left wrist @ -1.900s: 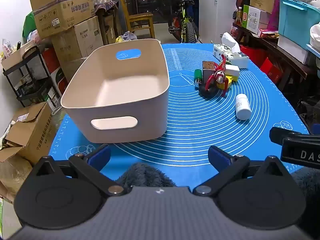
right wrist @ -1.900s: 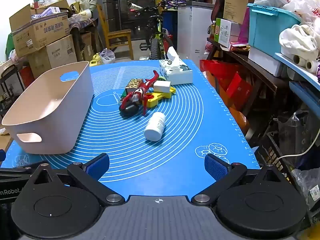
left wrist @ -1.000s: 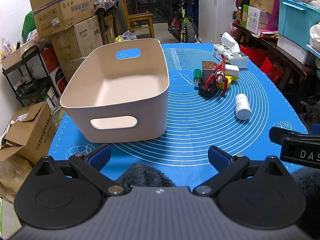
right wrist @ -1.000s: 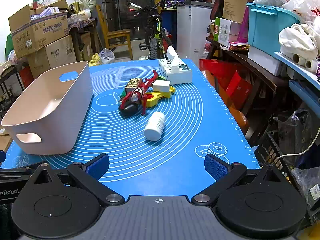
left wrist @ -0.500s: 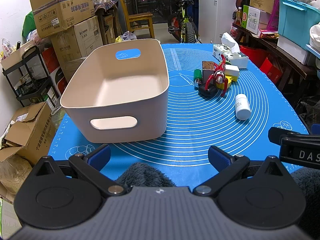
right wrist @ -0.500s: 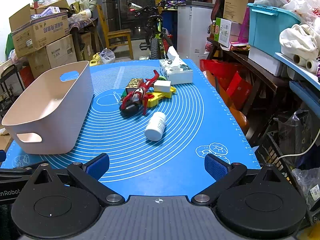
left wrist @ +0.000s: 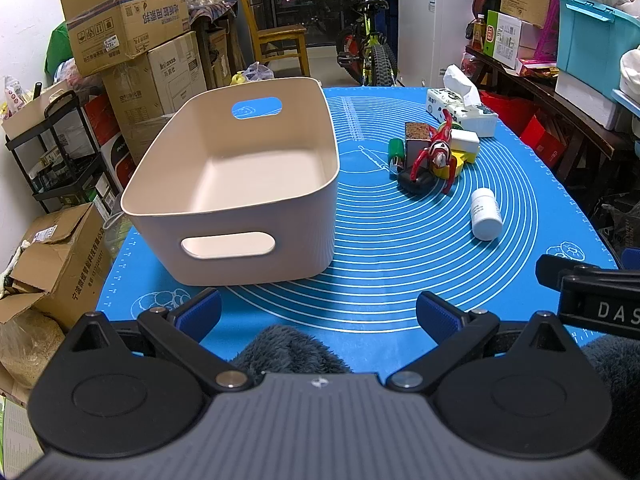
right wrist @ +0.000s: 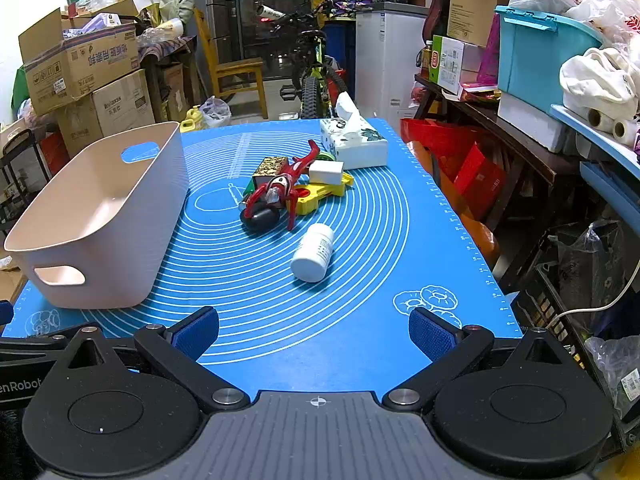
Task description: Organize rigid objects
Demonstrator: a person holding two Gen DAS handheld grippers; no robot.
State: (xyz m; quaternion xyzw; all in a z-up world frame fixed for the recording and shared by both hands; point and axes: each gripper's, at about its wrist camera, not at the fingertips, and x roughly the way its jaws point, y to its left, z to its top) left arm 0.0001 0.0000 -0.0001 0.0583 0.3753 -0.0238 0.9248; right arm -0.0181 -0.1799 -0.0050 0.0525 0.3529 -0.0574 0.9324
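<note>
An empty beige bin [left wrist: 256, 176] [right wrist: 100, 216] stands on the left of the blue mat [left wrist: 392, 264]. A white bottle [left wrist: 485, 213] [right wrist: 313, 253] lies on its side mid-mat. Behind it is a cluster: a red toy figure [left wrist: 438, 152] [right wrist: 280, 190], a black object [right wrist: 260, 216], a yellow piece [right wrist: 320, 196], a white block [right wrist: 326, 172], a brown box [left wrist: 416, 136] and a green item [left wrist: 396, 148]. My left gripper [left wrist: 318, 314] is open and empty at the mat's near edge, in front of the bin. My right gripper [right wrist: 314, 334] is open and empty, near the bottle's side.
A tissue box [left wrist: 460, 112] [right wrist: 354, 144] sits at the mat's far right. Cardboard boxes [left wrist: 128, 36] are stacked left of the table, a bicycle [right wrist: 312, 80] behind it, cluttered shelves [right wrist: 540, 80] to the right. A dark fuzzy sleeve [left wrist: 288, 348] shows under my left gripper.
</note>
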